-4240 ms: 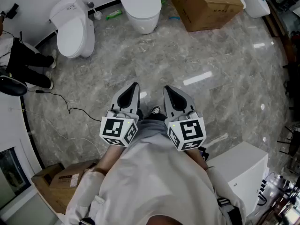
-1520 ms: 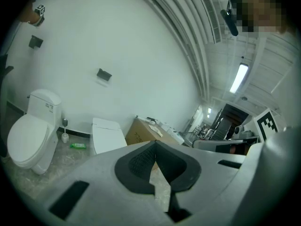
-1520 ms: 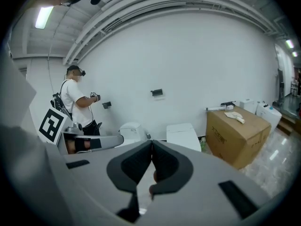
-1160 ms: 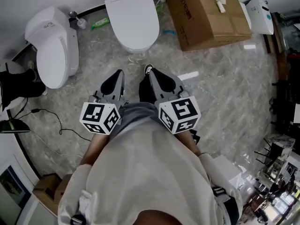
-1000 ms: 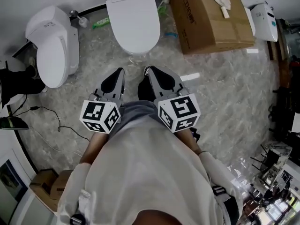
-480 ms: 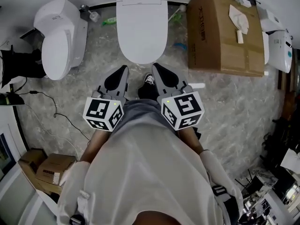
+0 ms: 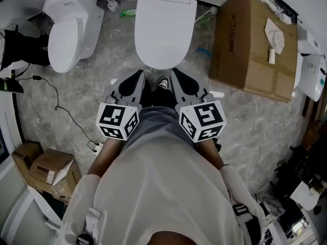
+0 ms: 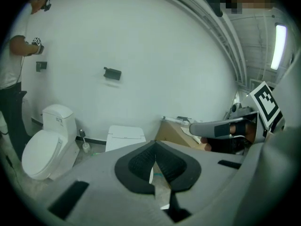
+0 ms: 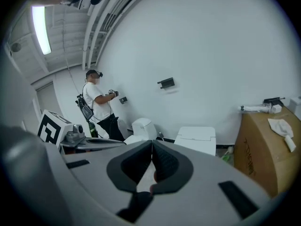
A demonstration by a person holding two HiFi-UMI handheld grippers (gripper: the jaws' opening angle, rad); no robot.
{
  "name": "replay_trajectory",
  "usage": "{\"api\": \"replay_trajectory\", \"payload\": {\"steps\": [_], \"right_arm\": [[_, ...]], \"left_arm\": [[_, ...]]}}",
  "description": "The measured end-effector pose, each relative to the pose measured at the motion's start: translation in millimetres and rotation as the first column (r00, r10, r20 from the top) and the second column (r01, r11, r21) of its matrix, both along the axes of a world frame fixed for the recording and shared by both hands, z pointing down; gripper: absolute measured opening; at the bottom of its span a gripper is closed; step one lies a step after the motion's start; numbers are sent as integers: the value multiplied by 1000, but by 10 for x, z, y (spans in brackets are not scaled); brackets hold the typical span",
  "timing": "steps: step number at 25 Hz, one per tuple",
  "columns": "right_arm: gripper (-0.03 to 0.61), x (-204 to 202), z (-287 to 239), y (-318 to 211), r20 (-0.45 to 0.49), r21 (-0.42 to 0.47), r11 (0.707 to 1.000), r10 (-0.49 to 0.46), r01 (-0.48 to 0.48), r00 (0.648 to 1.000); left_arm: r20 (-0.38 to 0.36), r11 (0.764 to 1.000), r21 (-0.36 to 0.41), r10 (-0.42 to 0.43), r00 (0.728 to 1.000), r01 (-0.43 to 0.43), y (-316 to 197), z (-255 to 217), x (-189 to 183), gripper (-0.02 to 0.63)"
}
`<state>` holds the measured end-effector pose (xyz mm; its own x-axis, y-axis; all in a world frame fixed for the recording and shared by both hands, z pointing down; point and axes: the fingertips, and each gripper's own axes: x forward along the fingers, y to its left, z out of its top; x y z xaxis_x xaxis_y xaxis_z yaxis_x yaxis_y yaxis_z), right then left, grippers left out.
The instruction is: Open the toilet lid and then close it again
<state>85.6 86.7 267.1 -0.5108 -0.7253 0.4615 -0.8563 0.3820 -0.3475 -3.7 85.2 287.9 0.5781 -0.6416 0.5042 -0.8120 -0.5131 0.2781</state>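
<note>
Room: grey marbled floor (image 7: pixel 245 111), white wall behind | Near: left gripper (image 7: pixel 137 76) and right gripper (image 7: pixel 177 76) at the person's waist, both sets of fingers pressed together, empty | Ahead: toilet lid (image 7: pixel 164 29) down, not touched | Beside: second toilet (image 7: pixel 69 29), cardboard box (image 7: pixel 255 45) | Progress: apparently not started; opening and closing both left.

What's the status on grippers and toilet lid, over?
Left gripper, right gripper: shut, empty, short of the lid. Lid down, untouched. Box at its right, apart.
</note>
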Motion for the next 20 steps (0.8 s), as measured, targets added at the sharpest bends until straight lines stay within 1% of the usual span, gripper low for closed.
{"api": "replay_trajectory", "payload": {"steps": [3, 6, 11, 13, 17, 20], "right_arm": [[11, 3, 44, -84, -2, -14, 1000, -9, 9, 1000], [11, 9, 165, -171, 5, -47, 999, -11, 11, 1000], [11, -74, 374, -230, -9, -101, 994, -46, 45, 999], [11, -105, 440, -238, -16, -118, 992, -49, 46, 999], [11, -275, 569, -230, -11, -158, 985, -78, 75, 997], [11, -414, 655, -217, -13, -178, 978, -116, 112, 993]], "left_arm": [[5, 999, -35, -17, 1000, 17, -66, 163, -12, 2], [31, 998, -64, -28, 999, 30, -152, 416, -32, 2], [21, 985, -145, -87, 996, 89, -256, 881, -199, 2], [22, 975, -186, -124, 992, 125, -273, 1104, -322, 2], [-3, 939, -281, -209, 978, 200, -256, 1535, -590, 2], [-2, 918, -317, -252, 968, 239, -294, 1839, -713, 2]]}}
